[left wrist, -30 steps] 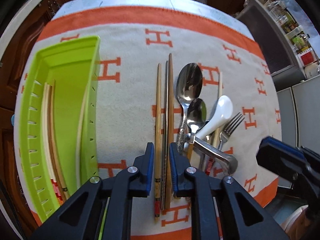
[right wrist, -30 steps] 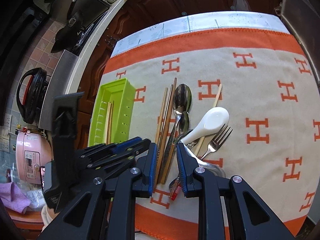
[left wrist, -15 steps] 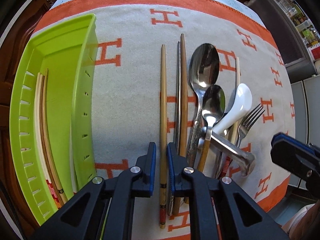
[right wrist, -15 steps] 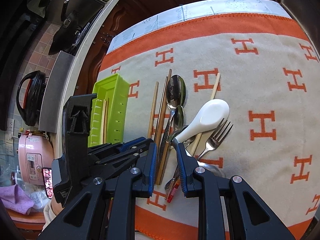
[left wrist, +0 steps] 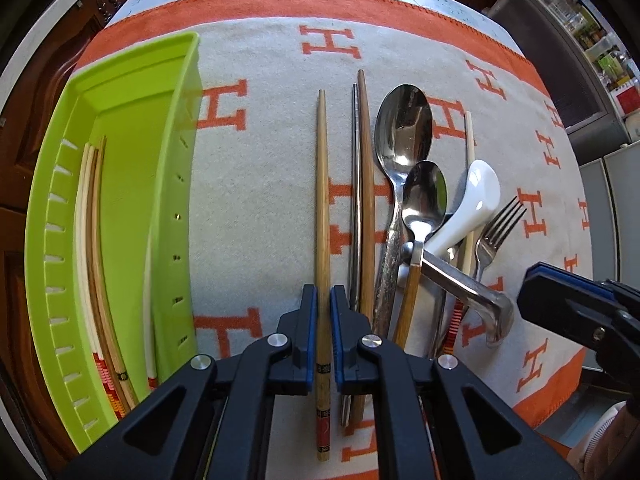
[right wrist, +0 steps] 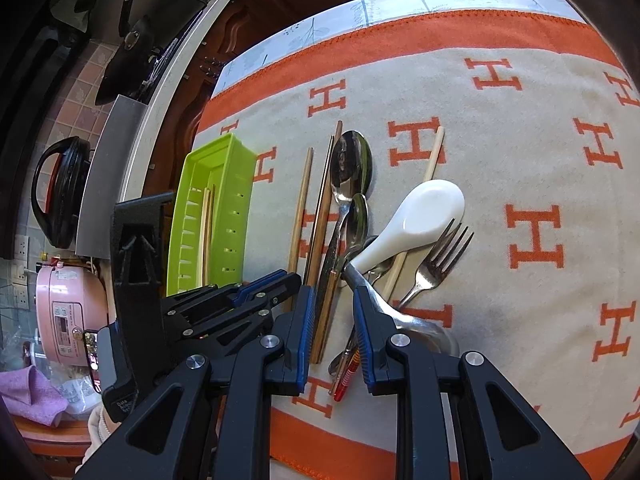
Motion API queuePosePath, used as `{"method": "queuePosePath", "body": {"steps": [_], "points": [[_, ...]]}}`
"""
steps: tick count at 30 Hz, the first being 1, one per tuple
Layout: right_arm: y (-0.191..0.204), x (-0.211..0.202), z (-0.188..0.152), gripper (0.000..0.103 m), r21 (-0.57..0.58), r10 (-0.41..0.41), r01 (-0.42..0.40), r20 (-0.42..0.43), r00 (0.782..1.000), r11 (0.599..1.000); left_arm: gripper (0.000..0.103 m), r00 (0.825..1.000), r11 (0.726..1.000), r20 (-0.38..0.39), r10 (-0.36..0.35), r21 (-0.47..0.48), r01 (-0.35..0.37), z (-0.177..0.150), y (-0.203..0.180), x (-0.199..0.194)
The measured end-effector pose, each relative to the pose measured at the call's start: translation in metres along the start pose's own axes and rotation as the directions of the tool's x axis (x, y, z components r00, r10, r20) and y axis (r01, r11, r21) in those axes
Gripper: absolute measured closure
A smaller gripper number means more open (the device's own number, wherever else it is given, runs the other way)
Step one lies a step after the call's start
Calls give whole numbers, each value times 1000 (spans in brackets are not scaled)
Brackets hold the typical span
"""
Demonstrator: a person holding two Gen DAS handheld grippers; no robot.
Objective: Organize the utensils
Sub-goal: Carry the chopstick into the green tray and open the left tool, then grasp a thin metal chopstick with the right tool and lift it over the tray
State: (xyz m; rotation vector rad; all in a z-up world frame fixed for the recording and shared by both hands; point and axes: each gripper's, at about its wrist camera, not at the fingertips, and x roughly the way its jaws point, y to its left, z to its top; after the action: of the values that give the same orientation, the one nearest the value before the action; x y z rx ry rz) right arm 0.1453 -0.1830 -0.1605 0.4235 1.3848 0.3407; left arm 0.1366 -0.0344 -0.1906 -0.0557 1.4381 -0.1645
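Observation:
My left gripper is shut on a light wooden chopstick that lies on the blanket, apart from the pile. To its right lie a metal chopstick, a dark wooden chopstick, a big steel spoon, a small spoon, a white ceramic spoon and a fork. A green tray at the left holds several chopsticks. My right gripper is open above the handles of the pile, holding nothing.
An orange and beige blanket covers the table. The table's front edge is just below the grippers. A pink rice cooker and a black kettle stand on a counter to the left.
My left gripper has closed on the light wooden chopstick and shifted it left, away from the other chopsticks. The right gripper has stayed open over the pile.

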Motion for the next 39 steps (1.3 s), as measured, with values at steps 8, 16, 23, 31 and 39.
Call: {"method": "queuePosePath", "body": {"steps": [8, 16, 23, 31, 39], "points": [[13, 4, -3, 82, -13, -3, 3, -14, 1000, 1000, 99, 992, 999, 113, -49, 4, 48, -21, 29, -84], [38, 15, 4, 82, -32, -11, 9, -47, 999, 999, 98, 982, 996, 176, 69, -60, -59, -26, 98, -130], [48, 45, 17, 82, 6, -46, 47, -107, 993, 999, 98, 988, 989, 96, 124, -93, -115, -27, 137, -83], [55, 71, 27, 82, 22, -86, 90, -145, 986, 996, 78, 982, 985, 110, 152, -98, -141, -28, 140, -70], [58, 95, 30, 82, 42, -137, 147, -173, 975, 988, 68, 981, 986, 148, 124, -126, -106, -43, 147, -85]]}}
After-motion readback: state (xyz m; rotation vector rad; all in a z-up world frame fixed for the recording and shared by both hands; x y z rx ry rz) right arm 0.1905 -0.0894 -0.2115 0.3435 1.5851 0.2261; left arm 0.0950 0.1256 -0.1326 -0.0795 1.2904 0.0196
